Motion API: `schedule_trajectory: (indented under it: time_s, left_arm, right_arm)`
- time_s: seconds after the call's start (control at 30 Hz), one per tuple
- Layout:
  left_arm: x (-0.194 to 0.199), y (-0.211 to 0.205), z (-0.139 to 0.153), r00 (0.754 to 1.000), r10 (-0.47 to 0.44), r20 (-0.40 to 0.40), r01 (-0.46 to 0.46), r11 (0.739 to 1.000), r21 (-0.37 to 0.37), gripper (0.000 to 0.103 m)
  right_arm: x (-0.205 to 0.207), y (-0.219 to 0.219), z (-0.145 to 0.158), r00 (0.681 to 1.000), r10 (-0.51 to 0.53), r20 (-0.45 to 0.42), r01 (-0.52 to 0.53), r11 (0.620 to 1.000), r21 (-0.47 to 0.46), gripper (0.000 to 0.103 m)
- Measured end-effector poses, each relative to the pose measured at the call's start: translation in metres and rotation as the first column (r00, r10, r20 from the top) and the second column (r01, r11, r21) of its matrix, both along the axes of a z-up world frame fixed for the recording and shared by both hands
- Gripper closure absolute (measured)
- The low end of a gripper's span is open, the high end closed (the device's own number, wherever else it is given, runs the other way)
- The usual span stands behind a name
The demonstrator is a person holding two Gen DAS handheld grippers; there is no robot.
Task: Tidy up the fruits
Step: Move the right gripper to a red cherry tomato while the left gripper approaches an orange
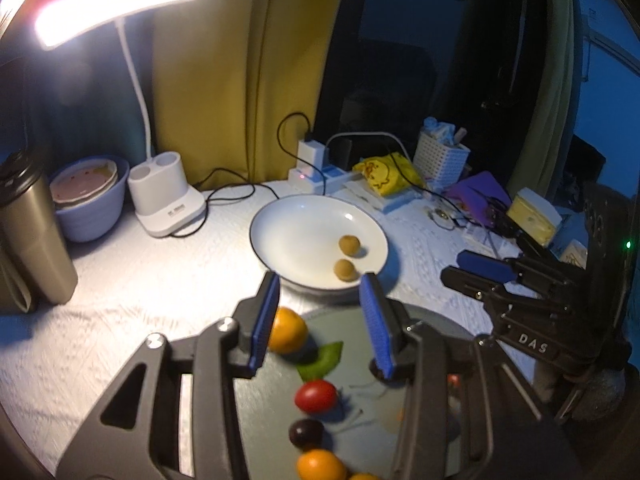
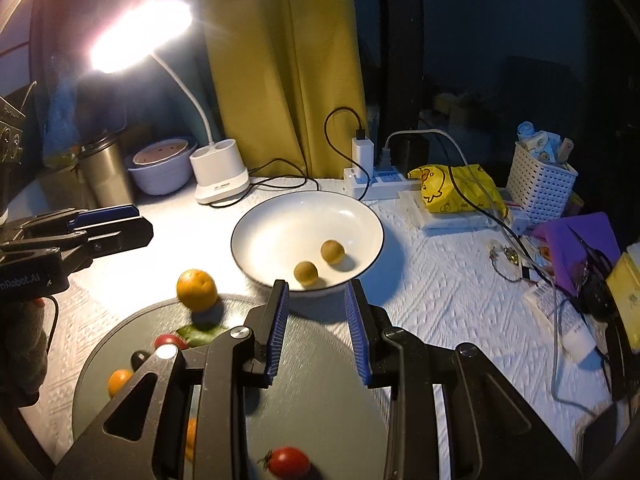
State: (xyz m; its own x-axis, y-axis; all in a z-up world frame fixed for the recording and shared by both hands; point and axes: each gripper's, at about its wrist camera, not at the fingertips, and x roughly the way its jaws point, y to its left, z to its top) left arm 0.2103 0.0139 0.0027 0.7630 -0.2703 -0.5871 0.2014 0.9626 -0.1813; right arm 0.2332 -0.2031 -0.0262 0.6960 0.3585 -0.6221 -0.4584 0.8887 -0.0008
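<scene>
Both tongs, left point(image 1: 320, 320) and right point(image 2: 316, 328), released, empty, hovering near white bowl point(image 2: 248, 216). Next: grasp orange point(image 2: 197, 290) beside bowl.

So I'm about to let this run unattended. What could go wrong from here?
1. The orange sits at the gray tray's edge; a nudge from the open left gripper might roll it off.
2. Both grippers work over the same tray, so the right gripper, also open, could bump the left.
3. Charger cables lie just behind the white bowl and could snag.
</scene>
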Motion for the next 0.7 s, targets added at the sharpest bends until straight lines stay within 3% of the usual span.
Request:
schedule_trajectory:
  time_s: [0.7]
  left_arm:
    - [-0.063, -0.003, -0.059, 0.991, 0.043, -0.127, -0.044, 0.999, -0.012, 0.06]
  right_arm:
    - [-0.054, -0.021, -0.031, 0.997, -0.009, -0.076, 0.008, 1.0, -0.008, 0.072]
